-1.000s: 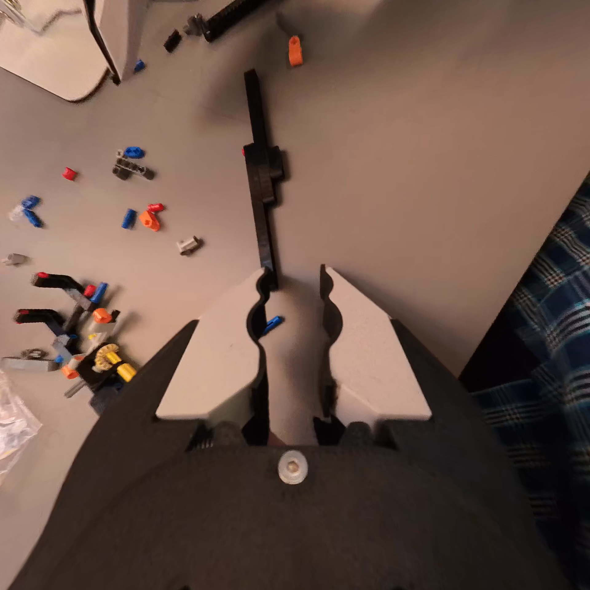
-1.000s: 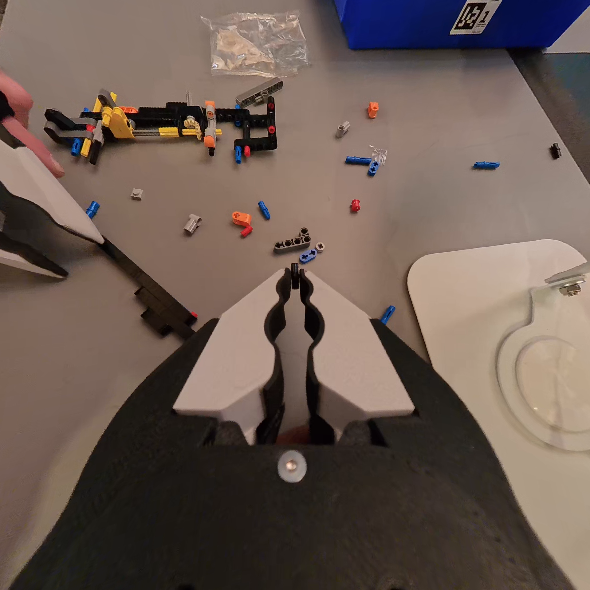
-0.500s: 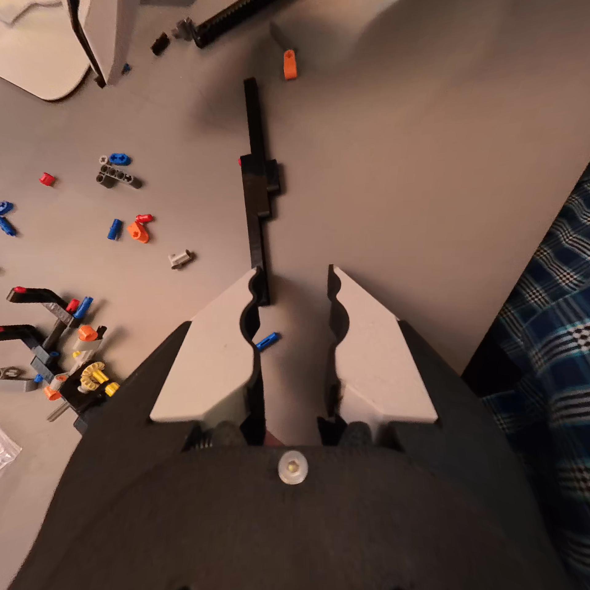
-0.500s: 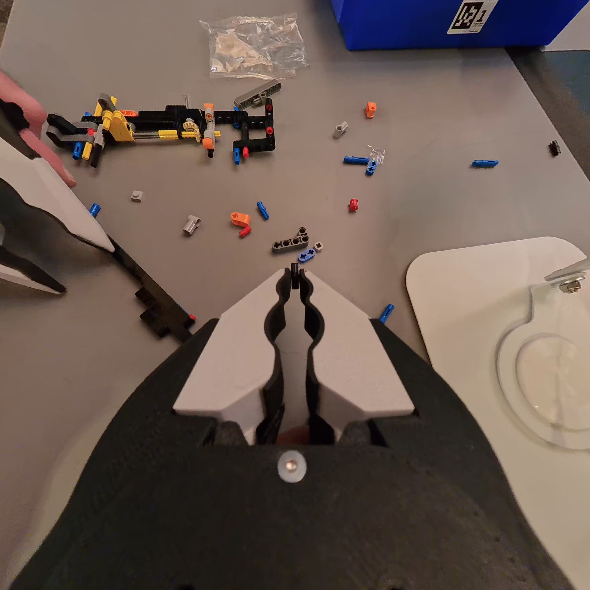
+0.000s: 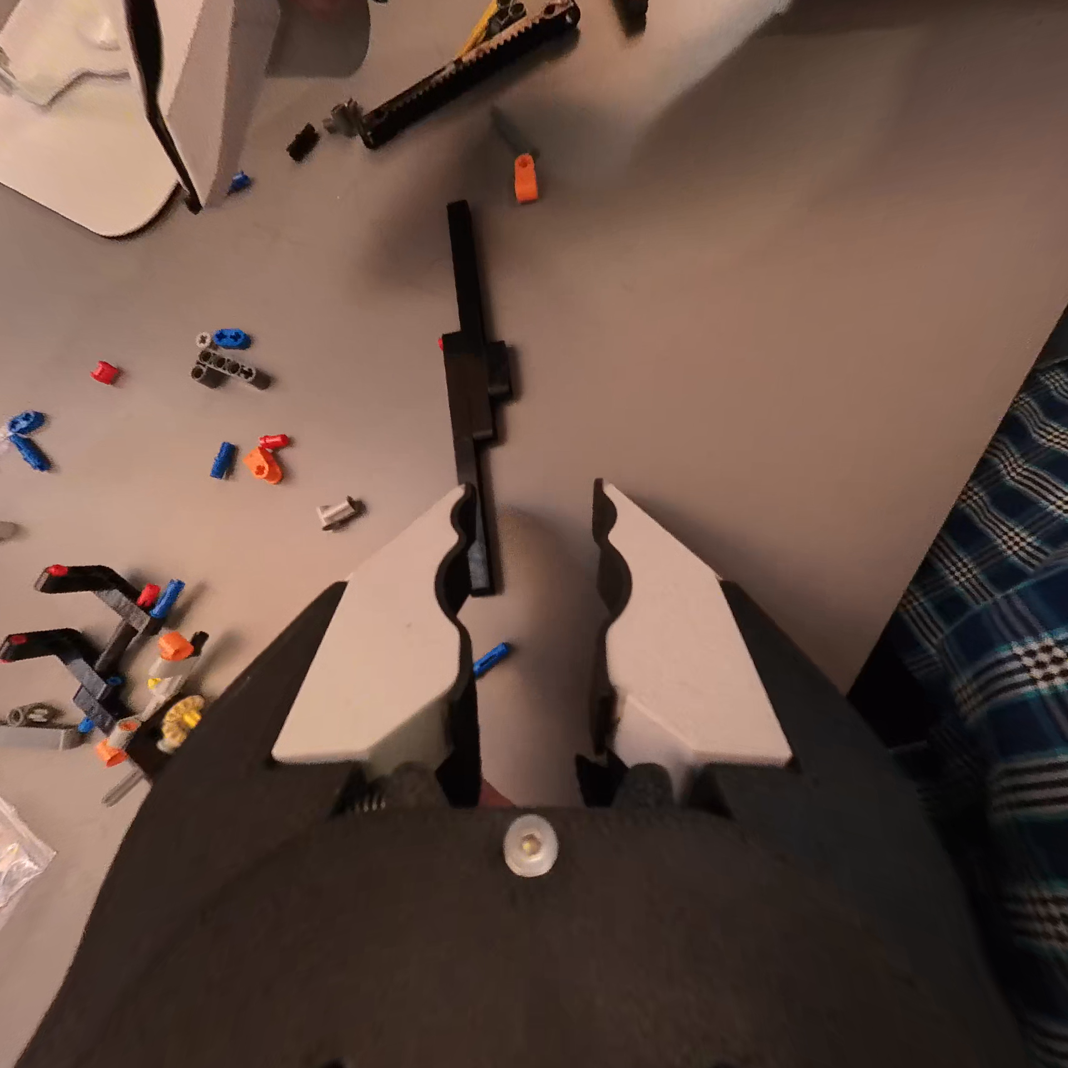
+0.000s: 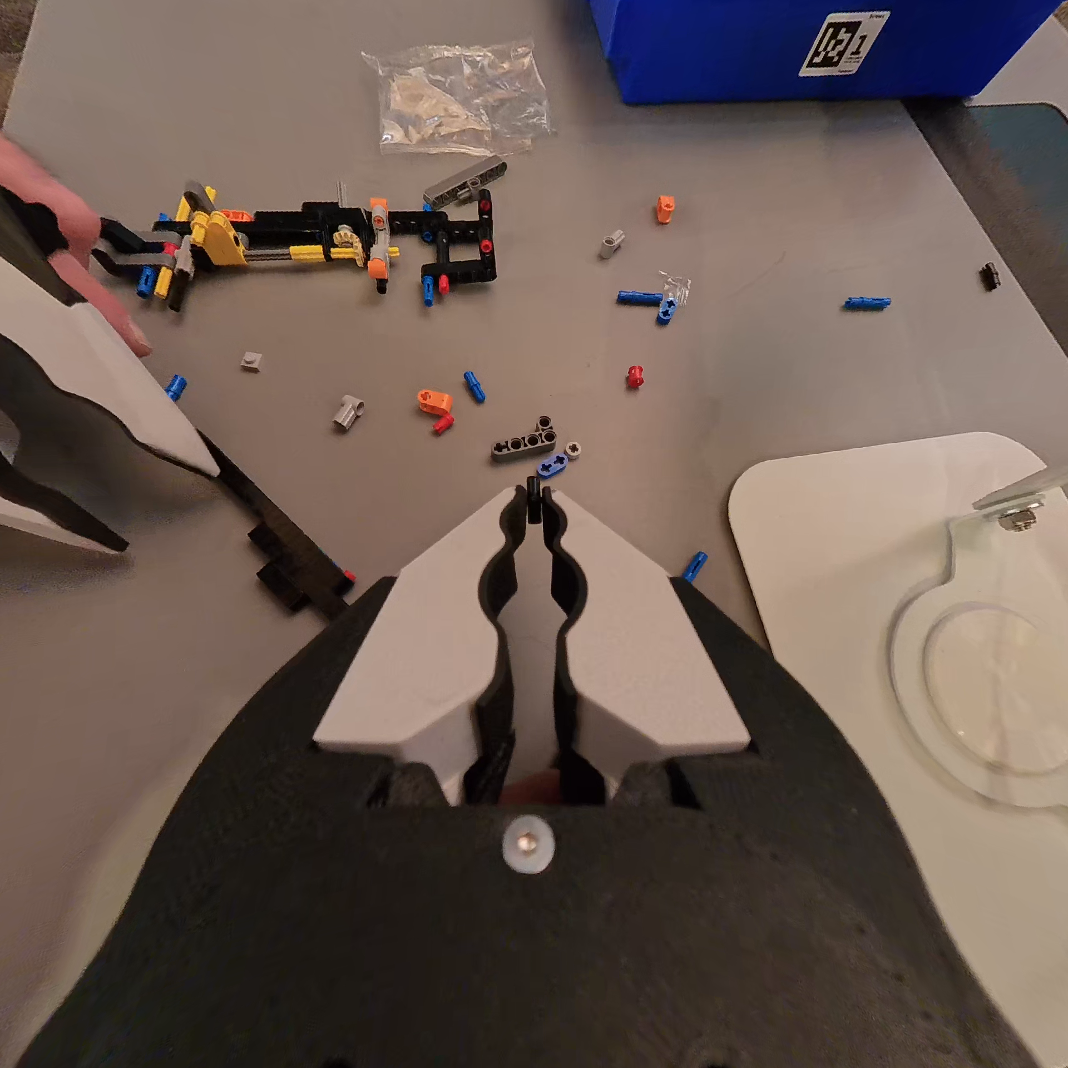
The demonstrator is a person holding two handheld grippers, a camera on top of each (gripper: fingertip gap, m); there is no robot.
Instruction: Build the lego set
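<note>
Black pin (image 6: pixel 533 498) pinched in right gripper (image 6: pixel 534 492); left gripper (image 5: pixel 534 491) spread.

A grey table (image 6: pixel 751 191) fills both views under warm, dim light that throws soft shadows. In the right wrist view a blue box (image 6: pixel 809 52) sits at the upper right, a white board (image 6: pixel 809 520) with a clear disc (image 6: pixel 994 682) lies at the right edge, and dark floor (image 6: pixel 1017 150) shows beyond the table's upper right corner. In the left wrist view blue plaid cloth (image 5: pixel 994 578) fills the right edge.
</note>
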